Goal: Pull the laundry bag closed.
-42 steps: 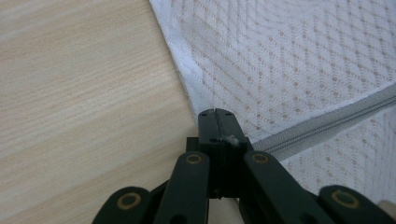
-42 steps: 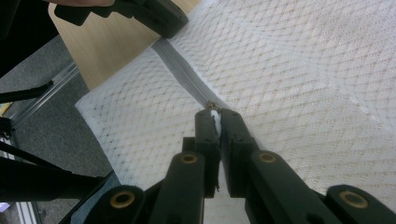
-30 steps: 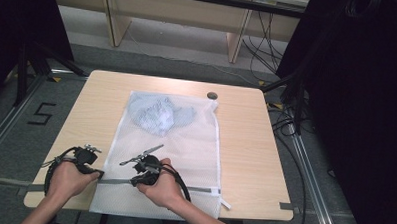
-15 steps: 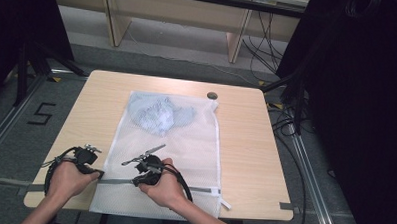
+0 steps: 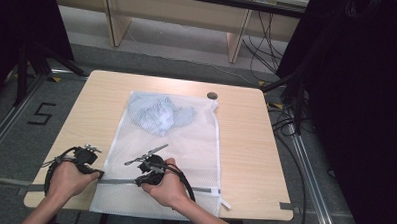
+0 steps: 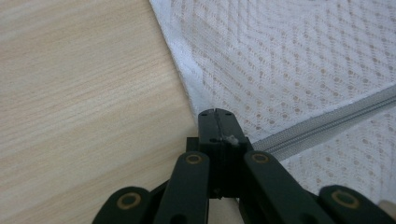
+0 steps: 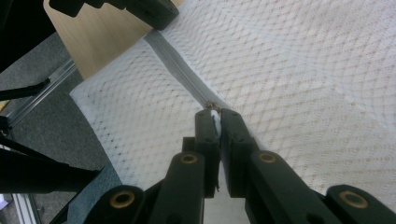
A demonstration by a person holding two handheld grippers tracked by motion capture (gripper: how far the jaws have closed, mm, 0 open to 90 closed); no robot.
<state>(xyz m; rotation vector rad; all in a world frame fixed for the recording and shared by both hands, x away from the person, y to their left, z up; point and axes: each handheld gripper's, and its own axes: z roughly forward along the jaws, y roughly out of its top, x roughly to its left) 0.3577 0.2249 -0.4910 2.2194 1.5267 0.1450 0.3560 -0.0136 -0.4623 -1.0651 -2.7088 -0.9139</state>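
A white mesh laundry bag (image 5: 185, 141) lies flat on the wooden table (image 5: 245, 143), with a pale blue garment (image 5: 156, 115) bunched inside at its far end. A grey zipper (image 5: 119, 181) runs across the bag's near end. My left gripper (image 5: 100, 173) is shut on the bag's left edge where the zipper (image 6: 327, 126) ends, a scrap of white fabric showing at the jaws (image 6: 215, 114). My right gripper (image 5: 138, 180) is shut on the small white zipper pull (image 7: 214, 116), sitting on the zipper (image 7: 177, 65) a short way right of the left gripper.
A small dark round disc (image 5: 212, 95) sits on the table past the bag's far right corner. The bag's near end overhangs the table's front edge. Black curtains and cables (image 5: 286, 120) stand to the right, and a floor marking "5" (image 5: 41, 114) lies to the left.
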